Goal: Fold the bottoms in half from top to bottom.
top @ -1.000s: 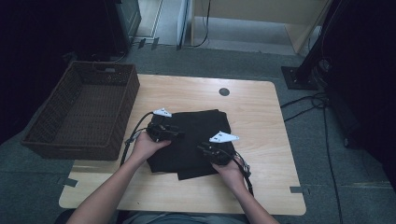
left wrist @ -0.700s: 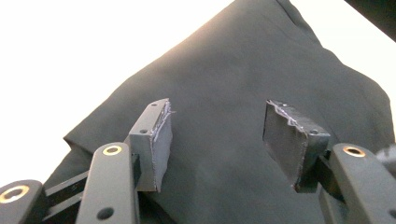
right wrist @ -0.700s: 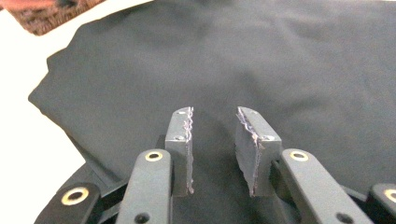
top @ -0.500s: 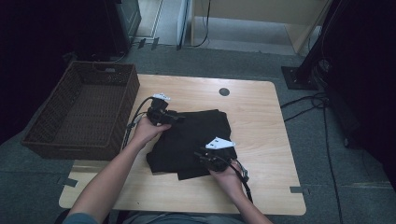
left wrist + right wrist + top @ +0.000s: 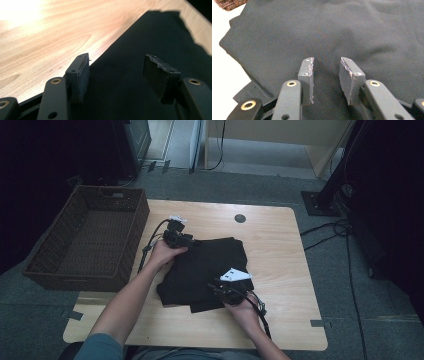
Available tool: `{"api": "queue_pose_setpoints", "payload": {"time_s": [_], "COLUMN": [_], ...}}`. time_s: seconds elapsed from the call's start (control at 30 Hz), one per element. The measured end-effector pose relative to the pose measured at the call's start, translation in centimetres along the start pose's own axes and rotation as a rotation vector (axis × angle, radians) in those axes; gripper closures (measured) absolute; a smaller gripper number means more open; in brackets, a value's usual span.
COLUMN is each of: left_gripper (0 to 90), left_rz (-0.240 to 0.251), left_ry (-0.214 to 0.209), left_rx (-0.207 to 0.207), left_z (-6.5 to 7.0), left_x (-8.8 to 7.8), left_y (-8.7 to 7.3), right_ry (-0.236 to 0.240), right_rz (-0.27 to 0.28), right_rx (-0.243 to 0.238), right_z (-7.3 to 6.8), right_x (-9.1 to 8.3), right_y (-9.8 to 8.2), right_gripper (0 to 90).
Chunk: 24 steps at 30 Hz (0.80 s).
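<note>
Black folded garment (image 5: 205,270) lies mid-table (image 5: 280,235), wicker basket (image 5: 85,240) just off its left edge. Soft, light, floppy knit: no stiffness, layers will slide and the fold will sag if lifted from one point.

My left gripper (image 5: 117,72) is at the far left corner, jaws have just been opening, now wide, hovering over the cloth edge where it meets the wood, nothing pinched. My right gripper (image 5: 325,75) sits over the near right part, jaws a narrow gap apart above the fabric, nothing between the pads.

I'd take hold at the folded edges, both sides at once, biting through all layers. A small flap sticks out at the near corner; it may snag.
</note>
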<state>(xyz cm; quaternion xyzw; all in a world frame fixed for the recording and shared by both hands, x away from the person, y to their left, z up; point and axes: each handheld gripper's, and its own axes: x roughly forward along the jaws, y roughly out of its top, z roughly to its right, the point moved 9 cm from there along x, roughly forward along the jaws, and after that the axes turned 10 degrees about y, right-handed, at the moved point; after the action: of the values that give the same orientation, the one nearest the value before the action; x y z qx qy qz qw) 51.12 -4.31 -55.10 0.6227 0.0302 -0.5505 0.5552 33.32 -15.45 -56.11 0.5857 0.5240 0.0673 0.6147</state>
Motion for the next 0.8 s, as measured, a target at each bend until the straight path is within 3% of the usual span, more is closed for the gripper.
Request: {"api": "queue_pose_setpoints", "payload": {"time_s": [0.3, 0.47, 0.6, 0.67, 0.73, 0.8], "left_gripper": [37.3, 38.0, 36.1, 36.7, 34.3, 34.6], "left_rz": [-0.036, -0.026, -0.022, -0.013, -0.018, -0.012], "left_ry": [0.005, -0.003, 0.044, 0.032, 0.073, 0.064], "left_rx": [0.035, 0.029, 0.04, 0.022, 0.033, 0.023], "left_z": [0.2, 0.0, -0.7, -1.0, -1.4, -1.6], "left_x": [1.1, 1.1, 1.2, 1.2, 1.2, 1.2], "left_y": [-1.0, -1.2, -1.2, -1.1, -1.1, -1.1], "right_ry": [-0.001, -0.004, -0.003, -0.003, -0.001, 0.0], "right_rz": [0.006, 0.007, 0.008, 0.008, 0.011, 0.011], "right_rx": [-0.008, -0.009, -0.007, -0.004, -0.004, -0.004], "right_z": [0.0, -0.1, 0.0, -0.1, 0.0, 0.0], "right_x": [0.0, 0.1, 0.1, 0.1, 0.1, 0.1], "right_y": [-0.1, -0.2, -0.2, -0.2, -0.2, -0.2], "right_gripper": [63.6, 63.4, 63.4, 63.4, 63.4, 63.4]}}
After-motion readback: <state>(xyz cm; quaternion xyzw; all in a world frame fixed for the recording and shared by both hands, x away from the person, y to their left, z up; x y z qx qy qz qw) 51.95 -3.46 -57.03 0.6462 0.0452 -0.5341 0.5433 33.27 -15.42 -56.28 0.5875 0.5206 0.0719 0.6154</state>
